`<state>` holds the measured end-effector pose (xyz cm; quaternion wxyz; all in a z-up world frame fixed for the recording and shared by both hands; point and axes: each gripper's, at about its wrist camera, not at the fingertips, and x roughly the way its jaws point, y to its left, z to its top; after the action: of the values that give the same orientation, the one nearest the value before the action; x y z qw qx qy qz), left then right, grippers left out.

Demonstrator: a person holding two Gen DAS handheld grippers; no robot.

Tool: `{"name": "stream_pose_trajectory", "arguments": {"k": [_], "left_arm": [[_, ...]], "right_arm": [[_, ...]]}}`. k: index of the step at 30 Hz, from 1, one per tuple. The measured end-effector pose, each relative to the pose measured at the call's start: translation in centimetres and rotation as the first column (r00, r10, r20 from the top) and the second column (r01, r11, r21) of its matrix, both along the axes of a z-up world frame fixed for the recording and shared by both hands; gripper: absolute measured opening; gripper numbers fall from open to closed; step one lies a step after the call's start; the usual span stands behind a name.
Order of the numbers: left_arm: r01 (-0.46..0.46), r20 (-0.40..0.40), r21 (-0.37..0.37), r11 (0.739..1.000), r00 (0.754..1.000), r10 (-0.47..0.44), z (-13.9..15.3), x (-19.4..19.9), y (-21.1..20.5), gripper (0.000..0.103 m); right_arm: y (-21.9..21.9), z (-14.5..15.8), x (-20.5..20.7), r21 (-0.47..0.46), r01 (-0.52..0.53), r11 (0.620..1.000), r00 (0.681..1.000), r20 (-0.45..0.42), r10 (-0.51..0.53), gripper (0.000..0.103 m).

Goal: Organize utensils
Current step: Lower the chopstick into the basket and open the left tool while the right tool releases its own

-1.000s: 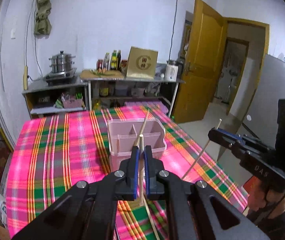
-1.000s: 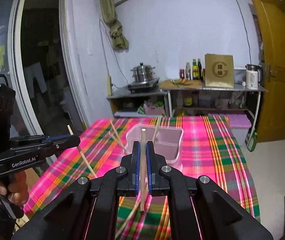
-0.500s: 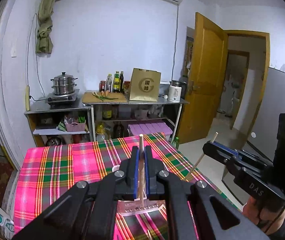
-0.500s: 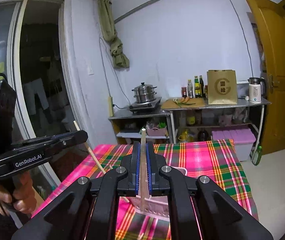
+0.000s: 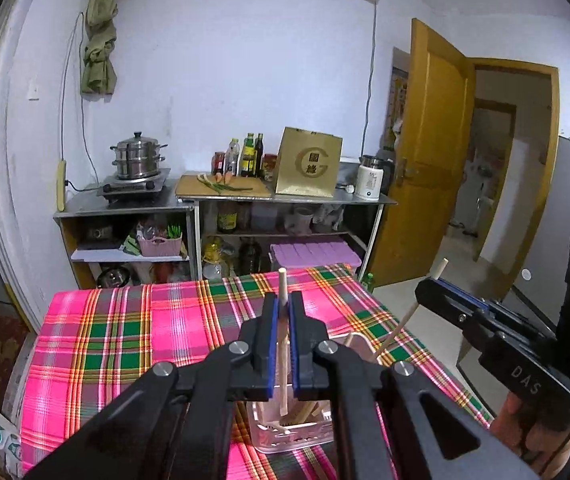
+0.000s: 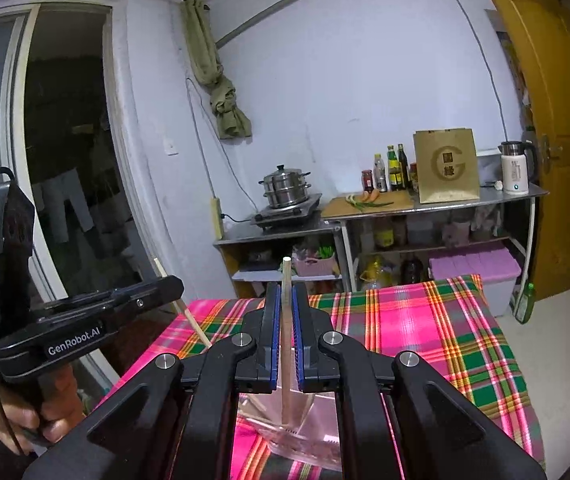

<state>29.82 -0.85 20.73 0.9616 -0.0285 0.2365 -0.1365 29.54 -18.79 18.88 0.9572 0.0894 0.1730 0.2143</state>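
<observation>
The left claw (image 5: 280, 322) is clamped on an upright chopstick (image 5: 282, 344), whose lower end hangs over the pink holder (image 5: 291, 438) at 6 o'clock. The right claw (image 6: 285, 324) likewise grips a chopstick (image 6: 286, 340) above that holder (image 6: 305, 440) on the plaid bench (image 6: 425, 340).

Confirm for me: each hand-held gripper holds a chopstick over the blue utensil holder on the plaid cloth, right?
Not quite: the utensil holder is pink, not blue, as the right wrist view shows. Each hand-held gripper, left and right, does hold a chopstick above it on the plaid cloth.
</observation>
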Motion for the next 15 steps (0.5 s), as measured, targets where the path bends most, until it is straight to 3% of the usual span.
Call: {"name": "stream_pose_trajectory", "arguments": {"k": [15], "left_arm": [[0.014, -0.069, 0.024, 1.0, 0.998, -0.012, -3.6, 2.4, -0.1, 0.006]], "right_arm": [[0.6, -4.2, 2.4, -0.013, -0.012, 1.0, 0.997, -0.071, 0.012, 0.006]]}}
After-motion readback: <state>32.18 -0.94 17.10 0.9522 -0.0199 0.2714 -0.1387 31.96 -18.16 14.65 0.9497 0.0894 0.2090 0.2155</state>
